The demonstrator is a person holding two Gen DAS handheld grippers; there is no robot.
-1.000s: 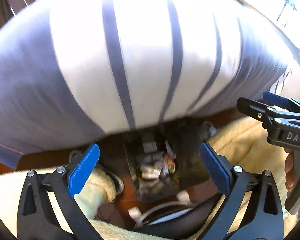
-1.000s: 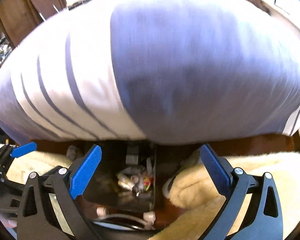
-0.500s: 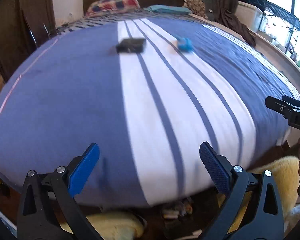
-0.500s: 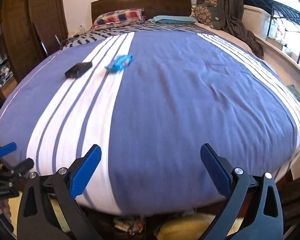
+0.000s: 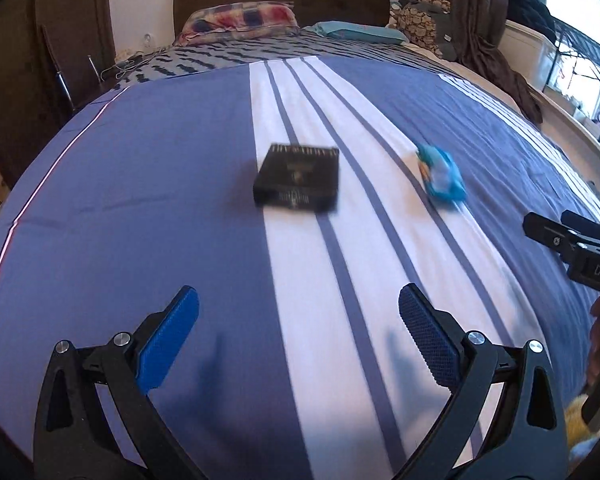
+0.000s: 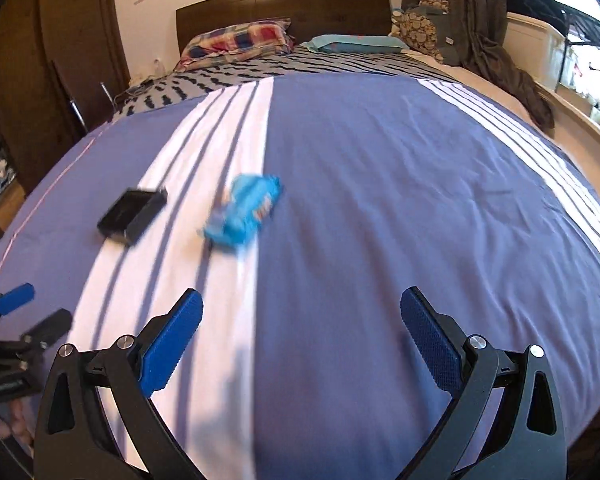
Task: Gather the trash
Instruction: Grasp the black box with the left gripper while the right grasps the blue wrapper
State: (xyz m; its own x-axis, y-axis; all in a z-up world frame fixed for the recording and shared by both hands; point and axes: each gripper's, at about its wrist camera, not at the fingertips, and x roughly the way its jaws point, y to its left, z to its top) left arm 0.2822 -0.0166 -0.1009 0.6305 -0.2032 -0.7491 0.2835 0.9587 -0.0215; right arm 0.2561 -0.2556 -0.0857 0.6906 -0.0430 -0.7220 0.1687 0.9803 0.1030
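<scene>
A flat black box (image 5: 298,178) lies on the white stripes of the blue bed cover (image 5: 140,208). A crumpled blue wrapper (image 5: 442,176) lies to its right. My left gripper (image 5: 298,344) is open and empty above the bed's near part, short of the box. In the right wrist view the wrapper (image 6: 242,210) and the box (image 6: 132,216) lie ahead to the left. My right gripper (image 6: 300,344) is open and empty over the blue cover. Each gripper shows at the edge of the other's view.
Pillows (image 6: 236,42) and a dark wooden headboard (image 6: 284,4) stand at the far end. A wardrobe (image 6: 40,80) is on the left. Dark clothes (image 6: 512,76) hang on the right by a window shelf (image 5: 560,60).
Both grippers have risen from the floor bin below the bed's foot and moved forward over the cover. The box and wrapper now look closer. Both stay open.
</scene>
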